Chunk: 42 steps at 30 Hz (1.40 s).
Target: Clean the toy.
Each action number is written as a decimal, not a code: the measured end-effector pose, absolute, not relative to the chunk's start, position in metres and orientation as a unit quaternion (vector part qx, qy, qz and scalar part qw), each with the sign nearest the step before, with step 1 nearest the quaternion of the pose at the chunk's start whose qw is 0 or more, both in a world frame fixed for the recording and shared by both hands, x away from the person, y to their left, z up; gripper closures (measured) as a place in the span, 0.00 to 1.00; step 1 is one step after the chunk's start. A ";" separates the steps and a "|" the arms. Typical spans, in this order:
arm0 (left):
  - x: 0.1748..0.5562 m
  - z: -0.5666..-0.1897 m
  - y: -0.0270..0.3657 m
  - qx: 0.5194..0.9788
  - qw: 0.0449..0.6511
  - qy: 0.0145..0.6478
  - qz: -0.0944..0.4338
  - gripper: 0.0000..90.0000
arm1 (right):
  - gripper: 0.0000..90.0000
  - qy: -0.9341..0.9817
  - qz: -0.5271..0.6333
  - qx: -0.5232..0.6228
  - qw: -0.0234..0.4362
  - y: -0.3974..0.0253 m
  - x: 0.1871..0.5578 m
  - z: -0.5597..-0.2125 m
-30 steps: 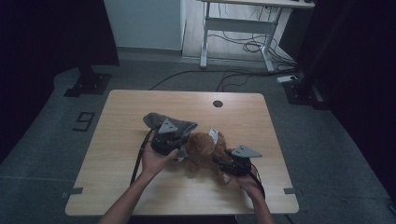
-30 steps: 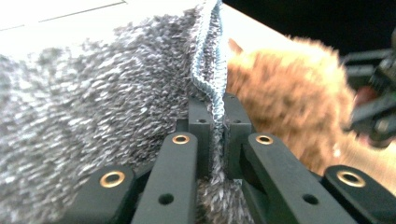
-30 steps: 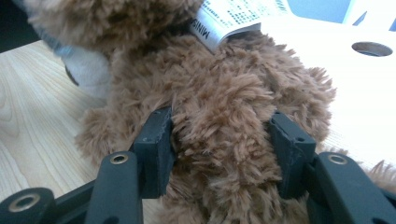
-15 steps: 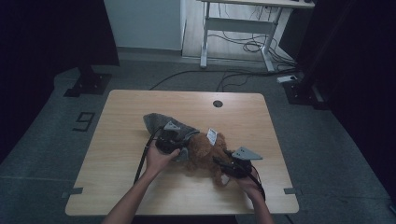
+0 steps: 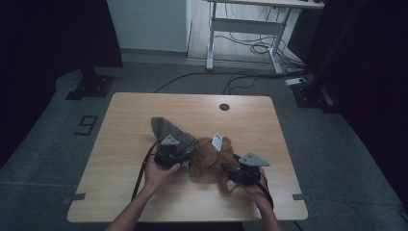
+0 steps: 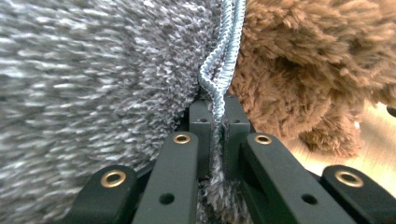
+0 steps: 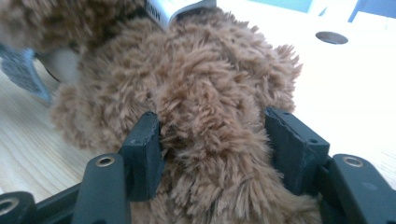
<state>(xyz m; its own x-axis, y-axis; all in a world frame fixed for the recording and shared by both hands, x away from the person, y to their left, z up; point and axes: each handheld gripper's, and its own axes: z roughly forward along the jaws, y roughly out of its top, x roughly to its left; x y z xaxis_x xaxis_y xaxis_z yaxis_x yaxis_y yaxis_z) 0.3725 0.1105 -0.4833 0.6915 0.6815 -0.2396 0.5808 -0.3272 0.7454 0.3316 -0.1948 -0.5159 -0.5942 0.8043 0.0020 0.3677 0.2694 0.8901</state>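
High view: brown plush toy [image 5: 211,158] lay mid-desk [image 5: 144,110], grey fuzzy pouch [image 5: 166,129] at its left.
Left gripper view: left tongs [image 6: 215,133] pinched the pouch's edge.
Right gripper view: right tongs [image 7: 212,140] gripped the toy. Best keep the opening taut while feeding.

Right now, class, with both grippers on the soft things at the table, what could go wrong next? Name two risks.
1. The left gripper pinches only the thin stitched edge of the grey fabric, so it could slip out if tugged.
2. The right gripper grips loose fur on the brown plush; pulling apart might drag it sideways or strain its white tag.
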 end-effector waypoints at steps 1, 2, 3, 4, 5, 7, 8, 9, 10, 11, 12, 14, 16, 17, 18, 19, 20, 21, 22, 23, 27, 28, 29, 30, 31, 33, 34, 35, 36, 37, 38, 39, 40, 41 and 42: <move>0.372 -0.481 0.112 0.812 0.430 0.389 0.064 0.95 | 0.48 0.765 0.460 0.384 0.237 -0.194 0.332 -0.517; 0.372 -0.480 0.114 0.811 0.431 0.389 0.067 0.95 | 0.51 0.769 0.455 0.382 0.238 -0.193 0.331 -0.518; 0.372 -0.477 0.117 0.811 0.431 0.390 0.073 0.95 | 0.52 0.769 0.455 0.380 0.238 -0.194 0.331 -0.519; 0.372 -0.475 0.119 0.809 0.431 0.391 0.078 0.95 | 0.54 0.770 0.458 0.378 0.235 -0.195 0.331 -0.520; 0.373 -0.471 0.124 0.807 0.430 0.395 0.086 0.95 | 0.55 0.770 0.460 0.375 0.235 -0.195 0.330 -0.521; 0.374 -0.465 0.132 0.803 0.426 0.402 0.107 0.95 | 0.57 0.771 0.460 0.371 0.237 -0.197 0.329 -0.523; 0.375 -0.461 0.138 0.800 0.423 0.408 0.118 0.94 | 0.57 0.771 0.459 0.371 0.238 -0.198 0.329 -0.524; 0.376 -0.458 0.144 0.797 0.422 0.413 0.128 0.94 | 0.57 0.772 0.457 0.371 0.241 -0.198 0.329 -0.525; 0.379 -0.455 0.149 0.793 0.423 0.418 0.130 0.94 | 0.57 0.772 0.456 0.371 0.243 -0.199 0.329 -0.526; 0.382 -0.451 0.154 0.790 0.428 0.419 0.129 0.94 | 0.57 0.772 0.457 0.369 0.243 -0.201 0.329 -0.528; 0.383 -0.449 0.156 0.788 0.432 0.419 0.130 0.94 | 0.57 0.771 0.460 0.367 0.242 -0.202 0.329 -0.529; 0.387 -0.441 0.156 0.789 0.433 0.414 0.137 0.94 | 0.57 0.772 0.463 0.359 0.247 -0.202 0.329 -0.529; 0.392 -0.432 0.151 0.791 0.438 0.402 0.143 0.94 | 0.57 0.773 0.463 0.354 0.249 -0.201 0.329 -0.529; 0.395 -0.427 0.147 0.791 0.441 0.398 0.146 0.94 | 0.57 0.774 0.463 0.352 0.249 -0.201 0.328 -0.529; 0.399 -0.422 0.142 0.792 0.443 0.392 0.149 0.94 | 0.57 0.774 0.465 0.349 0.250 -0.200 0.328 -0.529; 0.405 -0.416 0.136 0.794 0.445 0.386 0.151 0.94 | 0.58 0.775 0.465 0.346 0.252 -0.200 0.328 -0.529; 0.408 -0.413 0.132 0.795 0.445 0.382 0.153 0.94 | 0.58 0.776 0.464 0.343 0.253 -0.199 0.327 -0.529; 0.412 -0.410 0.126 0.799 0.445 0.376 0.153 0.93 | 0.58 0.776 0.465 0.341 0.254 -0.198 0.327 -0.528; 0.417 -0.408 0.119 0.804 0.442 0.367 0.152 0.93 | 0.58 0.777 0.465 0.339 0.255 -0.198 0.327 -0.528; 0.422 -0.406 0.112 0.810 0.436 0.362 0.151 0.93 | 0.58 0.778 0.465 0.337 0.254 -0.197 0.327 -0.528; 0.442 -0.415 0.088 0.835 0.389 0.359 0.149 0.92 | 0.58 0.779 0.468 0.331 0.256 -0.197 0.327 -0.528; 0.448 -0.422 0.084 0.844 0.371 0.360 0.143 0.92 | 0.58 0.778 0.468 0.331 0.255 -0.197 0.327 -0.528; 0.453 -0.431 0.083 0.847 0.356 0.368 0.140 0.92 | 0.58 0.778 0.469 0.332 0.255 -0.197 0.327 -0.528; 0.456 -0.437 0.084 0.846 0.349 0.377 0.140 0.92 | 0.58 0.777 0.470 0.332 0.256 -0.197 0.327 -0.528; 0.457 -0.443 0.087 0.842 0.358 0.383 0.130 0.93 | 0.58 0.775 0.473 0.332 0.257 -0.197 0.327 -0.528; 0.457 -0.448 0.096 0.831 0.377 0.395 0.108 0.94 | 0.58 0.775 0.471 0.332 0.258 -0.196 0.327 -0.527; 0.455 -0.450 0.099 0.830 0.379 0.397 0.103 0.94 | 0.58 0.776 0.469 0.333 0.259 -0.196 0.328 -0.527; 0.452 -0.451 0.103 0.829 0.382 0.397 0.095 0.94 | 0.58 0.777 0.467 0.334 0.259 -0.196 0.328 -0.527; 0.450 -0.452 0.105 0.829 0.384 0.397 0.093 0.95 | 0.57 0.777 0.465 0.336 0.259 -0.196 0.329 -0.527; 0.447 -0.452 0.108 0.827 0.386 0.398 0.088 0.95 | 0.57 0.778 0.463 0.337 0.259 -0.195 0.330 -0.527; 0.445 -0.453 0.111 0.826 0.389 0.400 0.085 0.95 | 0.56 0.778 0.461 0.340 0.258 -0.195 0.331 -0.526; 0.442 -0.453 0.113 0.825 0.390 0.400 0.082 0.95 | 0.56 0.779 0.458 0.341 0.259 -0.195 0.333 -0.526; 0.439 -0.454 0.115 0.825 0.391 0.400 0.081 0.95 | 0.55 0.780 0.454 0.344 0.260 -0.194 0.334 -0.526; 0.436 -0.454 0.117 0.824 0.393 0.400 0.082 0.95 | 0.54 0.779 0.450 0.348 0.262 -0.193 0.336 -0.526; 0.433 -0.455 0.118 0.823 0.395 0.400 0.082 0.95 | 0.54 0.780 0.446 0.352 0.262 -0.193 0.339 -0.526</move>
